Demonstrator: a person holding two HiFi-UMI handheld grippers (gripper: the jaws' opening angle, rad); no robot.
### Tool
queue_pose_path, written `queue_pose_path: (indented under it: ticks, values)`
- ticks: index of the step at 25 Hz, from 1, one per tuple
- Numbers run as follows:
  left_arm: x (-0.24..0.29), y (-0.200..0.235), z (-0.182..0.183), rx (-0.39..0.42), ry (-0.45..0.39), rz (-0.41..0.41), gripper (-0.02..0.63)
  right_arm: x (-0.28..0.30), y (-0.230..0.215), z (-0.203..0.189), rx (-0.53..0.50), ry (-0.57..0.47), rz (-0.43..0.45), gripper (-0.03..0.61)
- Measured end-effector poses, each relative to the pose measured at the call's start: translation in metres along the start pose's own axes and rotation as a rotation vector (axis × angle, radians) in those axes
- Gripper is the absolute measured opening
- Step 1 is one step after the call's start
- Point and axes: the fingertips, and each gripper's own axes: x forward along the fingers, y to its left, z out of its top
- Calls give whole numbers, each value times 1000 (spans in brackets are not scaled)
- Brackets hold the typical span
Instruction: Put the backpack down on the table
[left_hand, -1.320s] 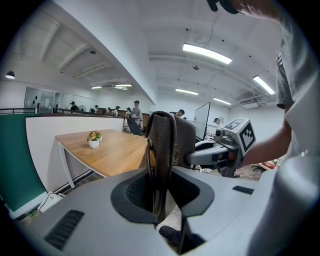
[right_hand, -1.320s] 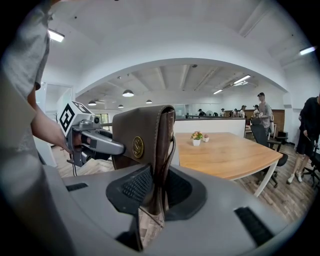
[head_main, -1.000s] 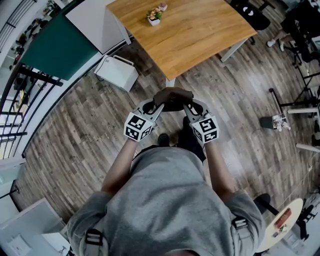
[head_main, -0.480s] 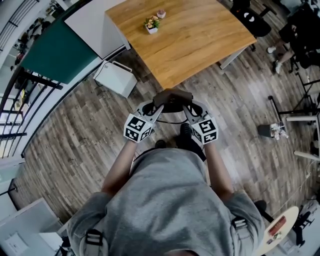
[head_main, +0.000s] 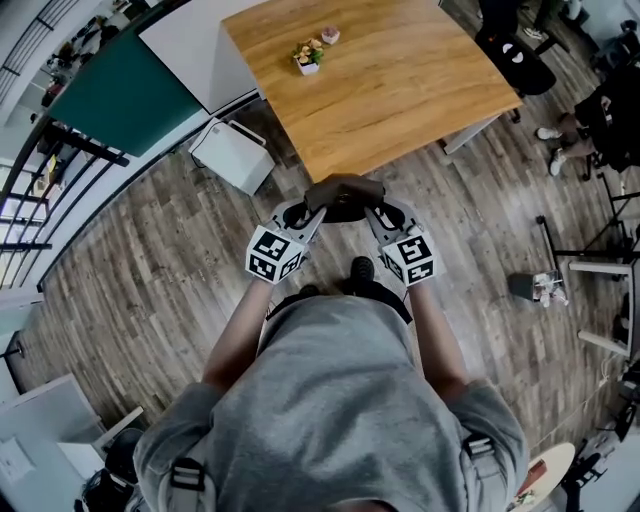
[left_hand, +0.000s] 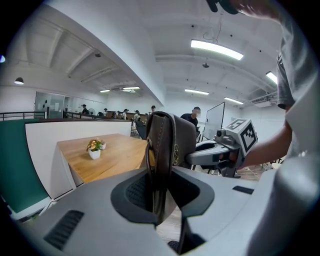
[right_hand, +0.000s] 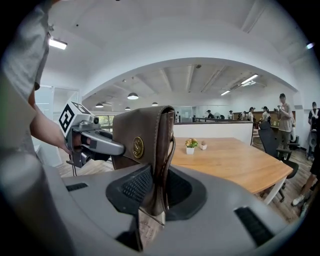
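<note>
I carry a brown leather backpack between both grippers, in the air above the wood floor, just short of the wooden table's near corner. My left gripper is shut on its left edge and my right gripper on its right edge. The left gripper view has the bag's edge clamped upright in the jaws, with the right gripper beyond it. From the right gripper view the bag, with its round brass badge, stands in the jaws, and the table lies ahead.
A small potted plant and a tiny pot stand at the table's far side. On the floor, a white box sits left of the table and a black chair to its right. A small stand is at the right.
The table's near corner has drawn closer to the grippers as I walk toward it. Both grippers keep the same hold on the backpack.
</note>
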Motion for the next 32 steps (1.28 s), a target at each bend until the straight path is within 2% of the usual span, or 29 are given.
queue_pose_path:
  ticks: [16, 23, 32]
  values:
    - [75, -16, 29, -34, -28, 166, 87, -4, -88, 4, -56, -11, 156, 77]
    - [96, -25, 43, -32, -41, 191, 87, -8, -116, 10, -78, -26, 174, 78]
    - [105, -9, 51, -20, -43, 220, 87, 9, -128, 18, -93, -41, 199, 78]
